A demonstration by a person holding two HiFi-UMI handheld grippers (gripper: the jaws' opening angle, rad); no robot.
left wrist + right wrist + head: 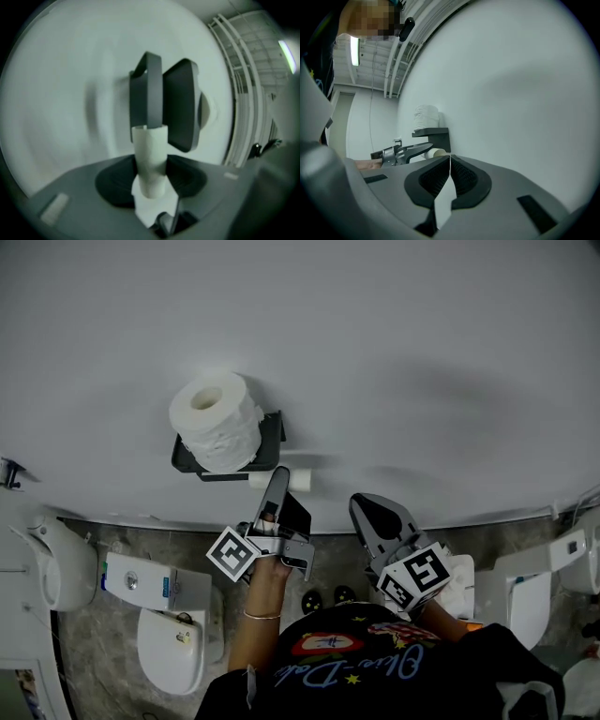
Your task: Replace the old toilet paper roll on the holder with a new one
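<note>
Dark printed shirt [375, 671] closest to lens, bottom of head view. Left to right from there:
- fresh toilet paper roll [217, 420] sitting on top shelf of black holder [274, 432], holder fixed to white wall [422, 352]
- just under holder, your left tongs [281, 486] pinching bare cardboard tube [298, 481], tube's far end right by holder
- your right tongs [377, 510] off to right, clear of holder, pressed together, pointing toward wall
</note>
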